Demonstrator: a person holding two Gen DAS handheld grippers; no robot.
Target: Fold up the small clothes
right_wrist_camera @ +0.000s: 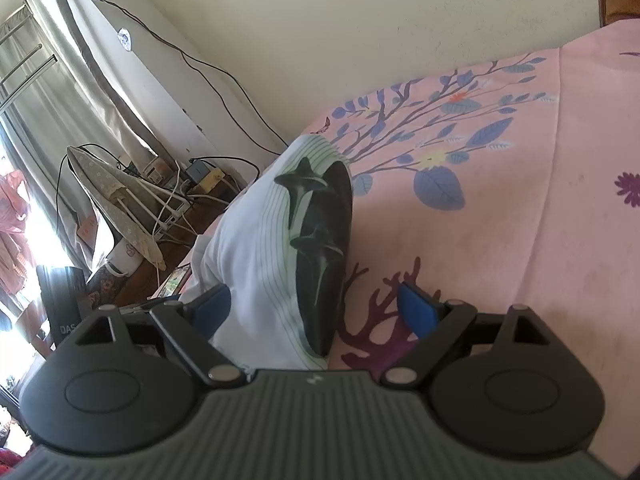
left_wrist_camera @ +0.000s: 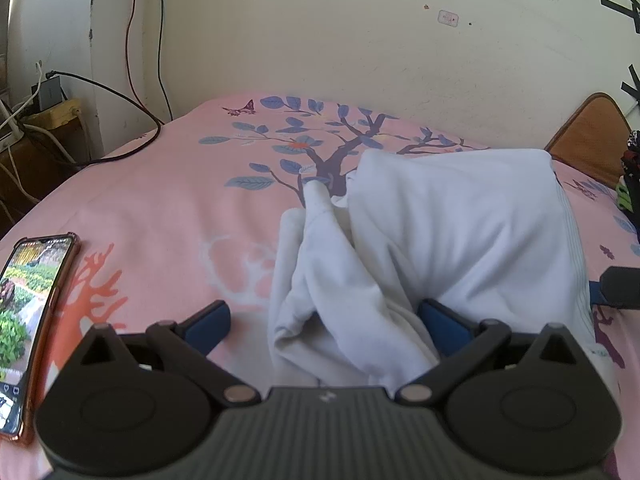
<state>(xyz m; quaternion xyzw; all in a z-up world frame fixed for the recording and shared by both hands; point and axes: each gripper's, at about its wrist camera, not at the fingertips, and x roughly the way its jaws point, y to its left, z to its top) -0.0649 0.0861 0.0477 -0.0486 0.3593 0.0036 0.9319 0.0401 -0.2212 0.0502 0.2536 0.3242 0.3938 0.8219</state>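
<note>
One white garment point(left_wrist_camera: 440, 240) lies bunched between and ahead of the left tongs. One phone point(left_wrist_camera: 28, 312) lies to their left. Two grippers show, one per view, each with two blue pads. One ironing board point(right_wrist_camera: 116, 196) stands far left of the right tongs.

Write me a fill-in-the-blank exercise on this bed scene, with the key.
1. The white garment lies on a bedsheet whose ground colour is ____.
2. Left of the left gripper lies a ____ with its screen lit.
3. The right gripper has its jaws ____.

Missing words: pink; phone; open
</note>
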